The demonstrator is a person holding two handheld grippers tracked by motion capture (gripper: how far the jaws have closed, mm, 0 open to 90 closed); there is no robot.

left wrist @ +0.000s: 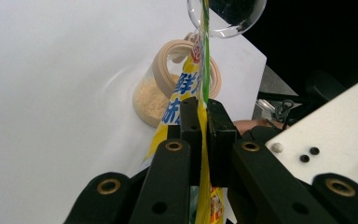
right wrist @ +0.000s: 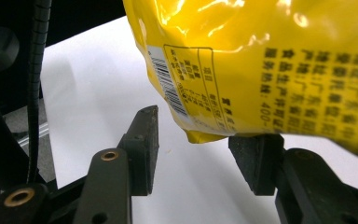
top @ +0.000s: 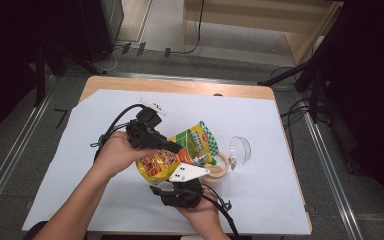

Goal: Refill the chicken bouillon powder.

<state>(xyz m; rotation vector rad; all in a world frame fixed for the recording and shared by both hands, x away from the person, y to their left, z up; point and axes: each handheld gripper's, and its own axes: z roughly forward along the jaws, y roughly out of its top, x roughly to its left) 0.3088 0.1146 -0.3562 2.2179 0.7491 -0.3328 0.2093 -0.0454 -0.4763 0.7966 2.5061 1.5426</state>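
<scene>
A yellow and green snack packet (top: 185,147) hangs tilted over an open jar (top: 220,167) with a tan rim. My left gripper (top: 176,148) is shut on the packet's flat edge (left wrist: 204,93), and its pads (left wrist: 189,123) squeeze the foil. The jar (left wrist: 161,91) holds pale granules and lies beyond the jaws. My right gripper (top: 172,184) sits under the packet's lower end. In the right gripper view its jaws (right wrist: 196,149) stand apart, and the packet's yellow bottom corner (right wrist: 261,60) hangs just above the gap, close over the right pad (right wrist: 256,161).
A clear round lid (top: 240,149) stands on its edge right of the jar; it also shows as the clear lid (left wrist: 227,16) at the top of the left gripper view. A white sheet (top: 105,200) covers the wooden table (top: 180,85). Cables and stands surround the table.
</scene>
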